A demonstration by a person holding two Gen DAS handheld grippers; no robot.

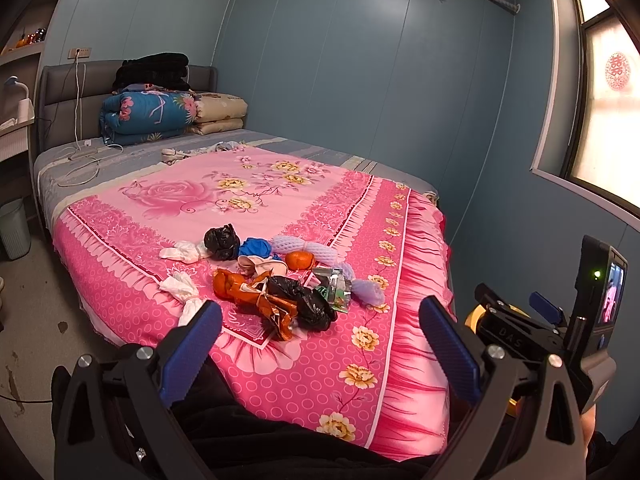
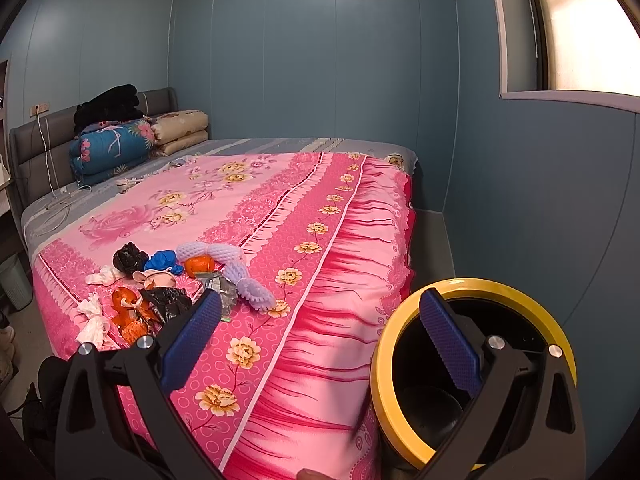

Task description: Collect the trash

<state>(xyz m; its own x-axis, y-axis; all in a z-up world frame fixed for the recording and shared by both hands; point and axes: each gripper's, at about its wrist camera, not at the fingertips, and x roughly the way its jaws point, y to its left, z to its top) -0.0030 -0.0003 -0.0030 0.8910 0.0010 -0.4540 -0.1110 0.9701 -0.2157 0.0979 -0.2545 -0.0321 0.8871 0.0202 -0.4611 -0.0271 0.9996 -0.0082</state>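
Both tongs stand wide apart and hold nothing. The left gripper (image 1: 320, 332) hangs above the near edge of the bed's pink floral bedspread (image 1: 304, 392), and the trash pile sits just ahead of its fingertips, so it looks staged for a first pick. Closest to its left finger lies a knotted white tissue wad (image 1: 182, 288); ahead between the fingers lie an orange plastic bag (image 1: 240, 292) touching a crumpled black plastic bag (image 1: 308, 300), with a torn foil wrapper (image 1: 334, 284) beside them. Beyond are a second black bag (image 1: 222, 242), a blue crumpled piece (image 1: 254, 247), an orange fruit or peel (image 1: 298, 260) and pale purple foam fruit nets (image 1: 304, 246). The right gripper (image 2: 320, 332) is held off the bed's right side, with a yellow-rimmed black bin (image 2: 384, 360) right behind its right finger, probably kept close so items drop straight in. Its inside appears dark and holds no visible trash. A pale green ribbed wastebasket (image 1: 14, 228) stands on the floor far to the left of the left gripper; its contents cannot be seen. Nothing is collected yet.
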